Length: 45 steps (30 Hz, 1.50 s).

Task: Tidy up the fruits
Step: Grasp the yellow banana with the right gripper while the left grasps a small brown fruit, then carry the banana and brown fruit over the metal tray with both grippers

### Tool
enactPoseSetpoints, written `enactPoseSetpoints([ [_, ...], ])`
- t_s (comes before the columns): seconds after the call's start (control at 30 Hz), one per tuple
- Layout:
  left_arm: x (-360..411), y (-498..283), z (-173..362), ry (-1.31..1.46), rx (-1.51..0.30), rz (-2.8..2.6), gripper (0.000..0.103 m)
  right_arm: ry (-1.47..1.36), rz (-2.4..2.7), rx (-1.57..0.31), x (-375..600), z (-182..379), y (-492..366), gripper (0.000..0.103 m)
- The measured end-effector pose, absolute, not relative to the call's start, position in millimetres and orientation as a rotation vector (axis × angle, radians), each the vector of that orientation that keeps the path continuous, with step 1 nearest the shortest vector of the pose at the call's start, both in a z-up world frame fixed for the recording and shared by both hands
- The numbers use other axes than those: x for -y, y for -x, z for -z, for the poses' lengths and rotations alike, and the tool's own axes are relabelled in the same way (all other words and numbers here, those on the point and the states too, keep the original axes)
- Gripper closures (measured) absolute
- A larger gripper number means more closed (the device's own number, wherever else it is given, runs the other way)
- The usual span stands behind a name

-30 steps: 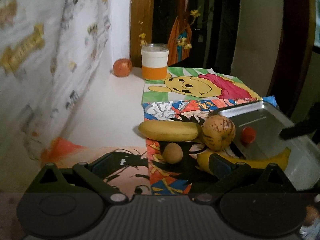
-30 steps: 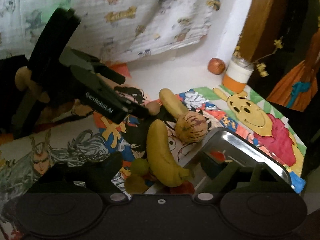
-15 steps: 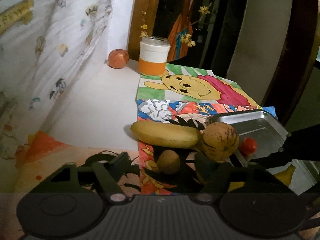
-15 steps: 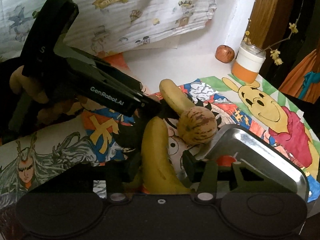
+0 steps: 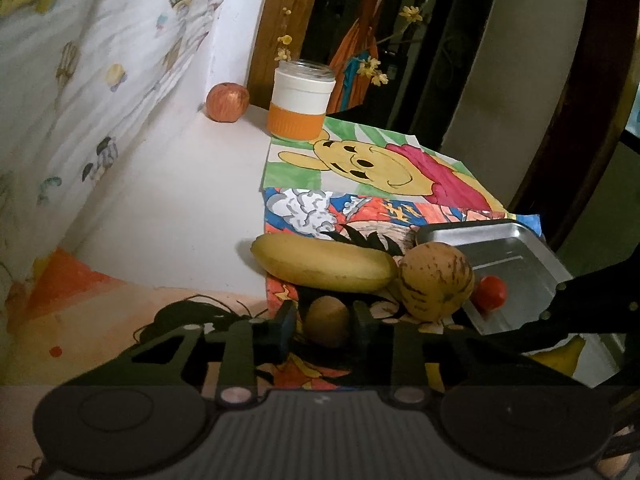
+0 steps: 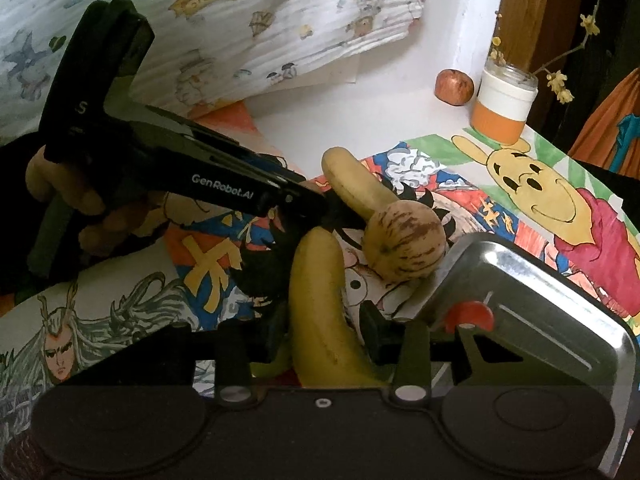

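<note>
In the last second both our grippers have closed from wide open, the left gripper [image 5: 325, 322] clamping the small brown fruit [image 5: 327, 320] at six o'clock, the right gripper's [image 6: 323, 338] fingers closing around the near banana [image 6: 320, 300] on the counter [image 5: 168, 208], so both lifts toward the metal tray [image 6: 532, 300] at three o'clock look ready.

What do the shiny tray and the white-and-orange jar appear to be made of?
The rectangular silver tray looks like polished metal, probably steel: mirror-like glare, pressed ridges, rolled rim. The white-and-orange jar seems to be clear glass at its see-through rim, wrapped in a matte white band and a ribbed orange sleeve, possibly silicone.
</note>
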<state>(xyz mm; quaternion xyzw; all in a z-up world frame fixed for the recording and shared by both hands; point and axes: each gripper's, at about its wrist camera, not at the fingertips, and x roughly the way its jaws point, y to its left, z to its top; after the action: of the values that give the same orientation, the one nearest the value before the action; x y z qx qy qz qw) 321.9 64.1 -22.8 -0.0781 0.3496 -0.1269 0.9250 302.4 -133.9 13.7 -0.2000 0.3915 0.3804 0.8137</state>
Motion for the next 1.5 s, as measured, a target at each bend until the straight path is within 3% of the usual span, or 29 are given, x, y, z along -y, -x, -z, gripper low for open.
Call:
enactPoseSetpoints([
  [0.3, -65.0, -322.7, 23.1, 0.176, -0.717, 0.258, 0.074, 0.363, -0.834, -0.898, 134.6, -10.2, -317.6, 0.063],
  [0.87, -61.1, -311.6, 15.7, 0.221, -0.724, 0.248, 0.074, 0.262, -0.793, -0.841, 155.1, -17.3, -306.9, 0.065],
  [1.5, 1.3, -315.2, -20.7, 0.206, -0.619, 0.292, 0.074, 0.104, -0.585, -0.721, 245.4, -49.4, -313.1, 0.065],
])
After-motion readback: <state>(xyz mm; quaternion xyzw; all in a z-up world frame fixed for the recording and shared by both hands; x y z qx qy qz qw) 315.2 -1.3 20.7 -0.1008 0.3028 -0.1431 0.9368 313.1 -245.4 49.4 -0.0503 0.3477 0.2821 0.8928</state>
